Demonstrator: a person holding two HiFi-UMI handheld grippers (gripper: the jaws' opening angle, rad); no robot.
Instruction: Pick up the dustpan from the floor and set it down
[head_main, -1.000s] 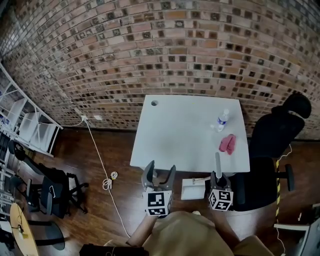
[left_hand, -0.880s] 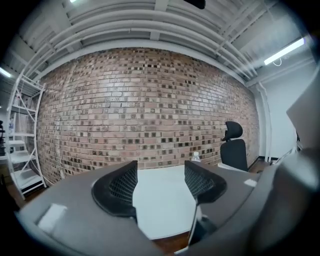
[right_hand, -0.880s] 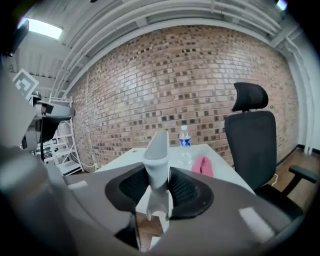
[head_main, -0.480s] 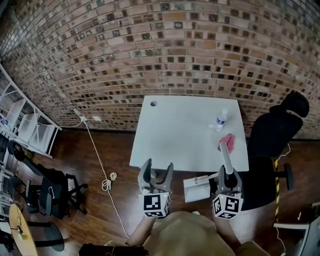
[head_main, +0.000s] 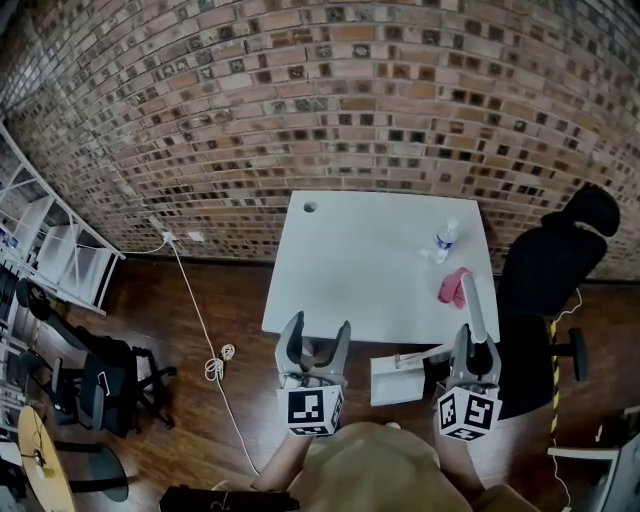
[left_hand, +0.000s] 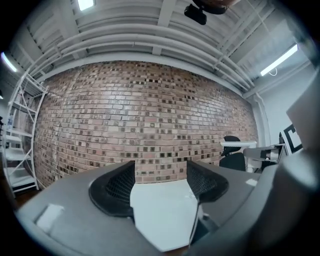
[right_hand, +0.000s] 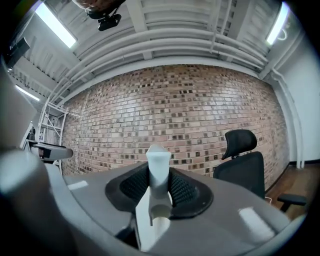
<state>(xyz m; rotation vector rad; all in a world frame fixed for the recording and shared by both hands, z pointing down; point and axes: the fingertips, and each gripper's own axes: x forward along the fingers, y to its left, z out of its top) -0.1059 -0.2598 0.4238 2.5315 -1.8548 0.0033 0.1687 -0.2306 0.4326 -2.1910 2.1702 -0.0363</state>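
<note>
The white dustpan (head_main: 396, 380) hangs above the wooden floor at the near edge of the white table (head_main: 370, 262). Its long pale handle (head_main: 467, 303) sticks up past my right gripper (head_main: 471, 342), which is shut on it. In the right gripper view the handle (right_hand: 159, 167) stands upright between the ribbed pads, and my right gripper (right_hand: 159, 189) points level at the brick wall. My left gripper (head_main: 318, 336) stands open and holds nothing, just left of the pan. In the left gripper view, my left gripper (left_hand: 160, 182) frames only the tabletop (left_hand: 165, 212).
On the table stand a water bottle (head_main: 445, 240) and a pink cloth (head_main: 455, 287). A black office chair (head_main: 548, 285) is at the right. A white cable (head_main: 214, 366) trails over the floor at the left, near dark chairs (head_main: 110, 382) and white shelving (head_main: 55, 255).
My right gripper has risen with the handle, and the dustpan has come up off the floor with it. My left gripper has risen a little and stays open.
</note>
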